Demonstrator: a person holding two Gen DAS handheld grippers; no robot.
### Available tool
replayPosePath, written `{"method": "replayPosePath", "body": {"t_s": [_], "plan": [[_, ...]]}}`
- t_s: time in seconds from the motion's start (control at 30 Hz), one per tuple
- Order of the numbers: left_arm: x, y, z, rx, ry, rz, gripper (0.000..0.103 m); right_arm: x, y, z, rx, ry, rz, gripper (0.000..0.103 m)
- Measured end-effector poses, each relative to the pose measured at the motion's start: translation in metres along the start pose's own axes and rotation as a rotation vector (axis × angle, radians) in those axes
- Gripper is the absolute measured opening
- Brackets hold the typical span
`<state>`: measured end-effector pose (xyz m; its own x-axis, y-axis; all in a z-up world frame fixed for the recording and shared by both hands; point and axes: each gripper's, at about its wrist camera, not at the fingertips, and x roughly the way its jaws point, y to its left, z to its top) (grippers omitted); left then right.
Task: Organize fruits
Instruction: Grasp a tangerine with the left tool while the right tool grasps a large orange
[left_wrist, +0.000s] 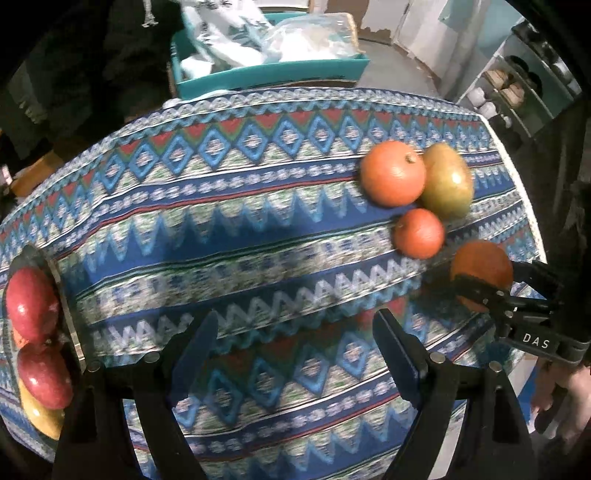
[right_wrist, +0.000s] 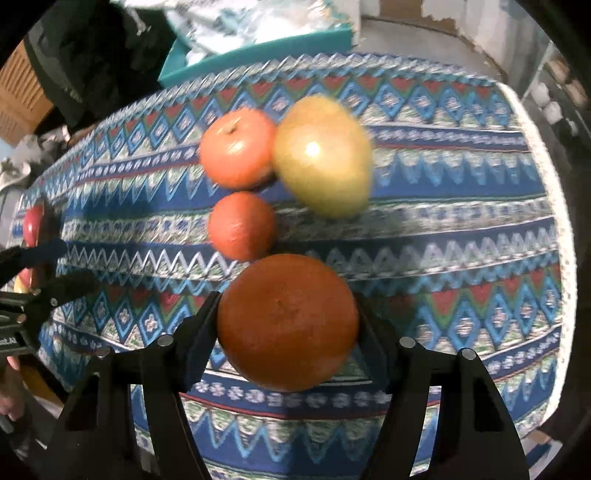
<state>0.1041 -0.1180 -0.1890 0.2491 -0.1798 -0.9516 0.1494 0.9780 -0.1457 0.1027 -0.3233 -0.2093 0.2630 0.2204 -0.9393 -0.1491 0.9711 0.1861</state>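
While the left gripper (left_wrist: 295, 339) hangs released over the cloth (left_wrist: 258, 221), the right gripper (right_wrist: 286, 325) grasps an orange (right_wrist: 288, 321) at the frame's lower middle; two oranges (right_wrist: 238, 149) and a mango (right_wrist: 323, 157) lie just above it.

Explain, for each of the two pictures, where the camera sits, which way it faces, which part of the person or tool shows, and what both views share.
Left wrist view: sits on the left hand-held gripper, facing steeply down at the patterned tablecloth; its own open fingers show, empty.
Right wrist view: sits on the right hand-held gripper, facing steeply down; its fingers are closed on a large orange.
Shared: that large orange, two smaller oranges, the yellow-green fruit, red apples at the left edge, and each view shows the other gripper.
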Motion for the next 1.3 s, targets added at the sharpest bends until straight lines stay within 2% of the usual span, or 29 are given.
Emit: {"method": "replayPosePath", "body": {"t_s": [0.2, 0.43, 0.6, 0.87, 1.1, 1.17, 1.3], "plan": [[0.012, -0.039, 0.017, 0.028, -0.011, -0.052, 0.087, -0.019, -0.025, 0.004, 0.044, -0.057, -0.044, 0.069], [0.033, -0.067, 0.034, 0.053, -0.004, -0.066, 0.087, -0.029, -0.054, 0.01, 0.096, -0.095, -0.06, 0.069], [0.047, -0.081, 0.037, 0.079, 0.011, -0.059, 0.087, -0.028, -0.063, 0.009, 0.127, -0.099, -0.059, 0.069], [0.069, -0.09, 0.045, 0.037, 0.04, -0.082, 0.087, -0.019, -0.073, 0.008, 0.154, -0.09, -0.054, 0.069], [0.082, -0.096, 0.047, 0.016, 0.033, -0.076, 0.086, -0.014, -0.074, 0.008, 0.152, -0.082, -0.051, 0.07], [0.083, -0.097, 0.047, 0.008, 0.024, -0.081, 0.081, -0.012, -0.074, 0.008, 0.151, -0.078, -0.05, 0.07], [0.082, -0.099, 0.048, 0.024, 0.011, -0.085, 0.059, -0.01, -0.075, 0.009, 0.153, -0.075, -0.049, 0.07]]}}
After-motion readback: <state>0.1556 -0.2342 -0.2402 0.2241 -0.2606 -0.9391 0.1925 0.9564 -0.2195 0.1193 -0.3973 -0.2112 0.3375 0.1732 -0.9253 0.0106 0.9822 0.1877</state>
